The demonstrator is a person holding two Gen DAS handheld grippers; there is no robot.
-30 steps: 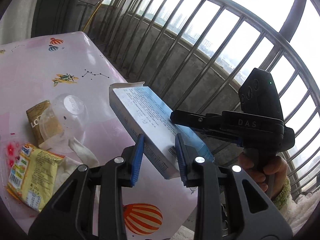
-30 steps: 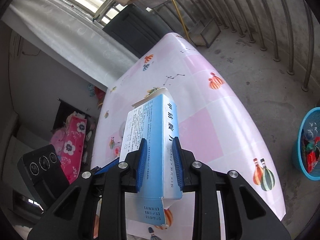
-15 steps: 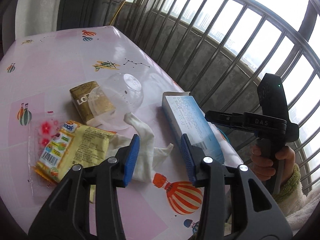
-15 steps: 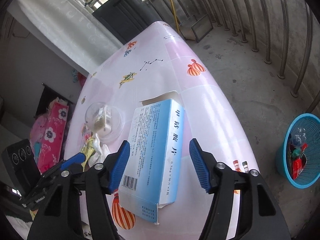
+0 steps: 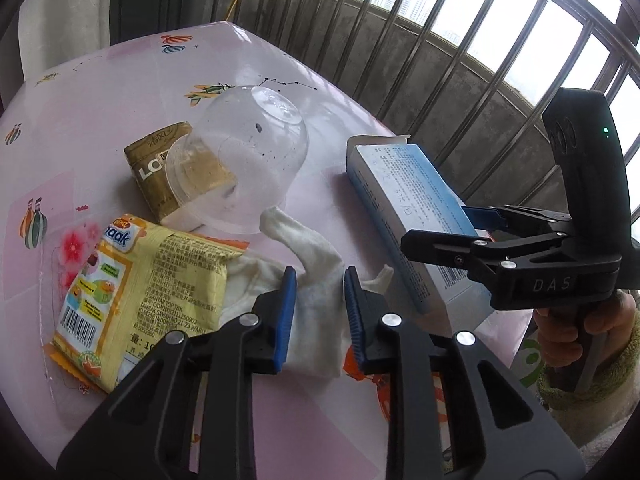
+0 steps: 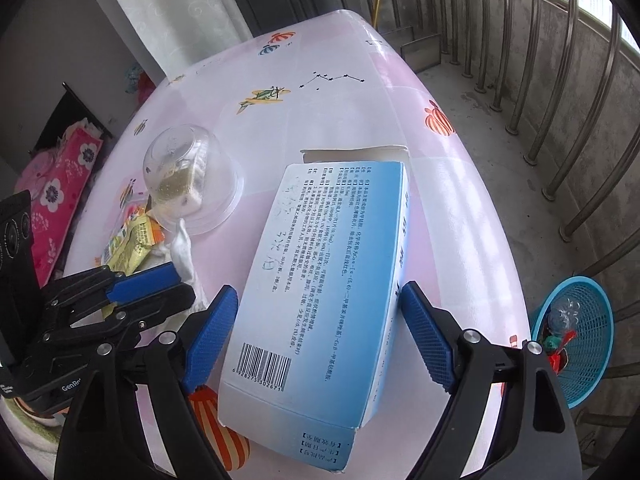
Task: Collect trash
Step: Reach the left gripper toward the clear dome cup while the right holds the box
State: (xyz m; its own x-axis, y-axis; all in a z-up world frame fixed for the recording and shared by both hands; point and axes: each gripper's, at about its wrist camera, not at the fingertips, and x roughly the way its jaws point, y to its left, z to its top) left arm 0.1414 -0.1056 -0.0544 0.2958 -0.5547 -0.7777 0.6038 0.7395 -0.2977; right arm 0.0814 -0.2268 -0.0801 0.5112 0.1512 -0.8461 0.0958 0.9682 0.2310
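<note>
Blue-and-white carton (image 6: 320, 280) lies flat on the pink counter (image 6: 320, 92), close to the edge that faces the railing (image 5: 460, 40). Long axis runs from the near counter edge toward the middle; torn-open flap end points away from the right wrist camera, barcode end points toward it and juts past the counter edge. Right gripper (image 6: 316, 332) straddles the carton with jaws spread wide, just opened further, blue pads clear of both long sides. Seen from the left wrist, same carton (image 5: 408, 204) angled up and to the left, near end hidden behind the right gripper (image 5: 444, 232), a hand (image 5: 584, 320) around its handle. Left gripper (image 5: 318, 312) hovers over a crumpled white tissue (image 5: 312, 256), jaws just narrowed to a small gap; contact with the tissue cannot be told. Beside the tissue: yellow snack wrapper (image 5: 132, 292), flat, print up; clear plastic cup (image 5: 240, 160) tipped on its side over a brown packet (image 5: 160, 168). Blue mesh basket (image 6: 576, 332) on the floor below the counter, holding scraps.
</note>
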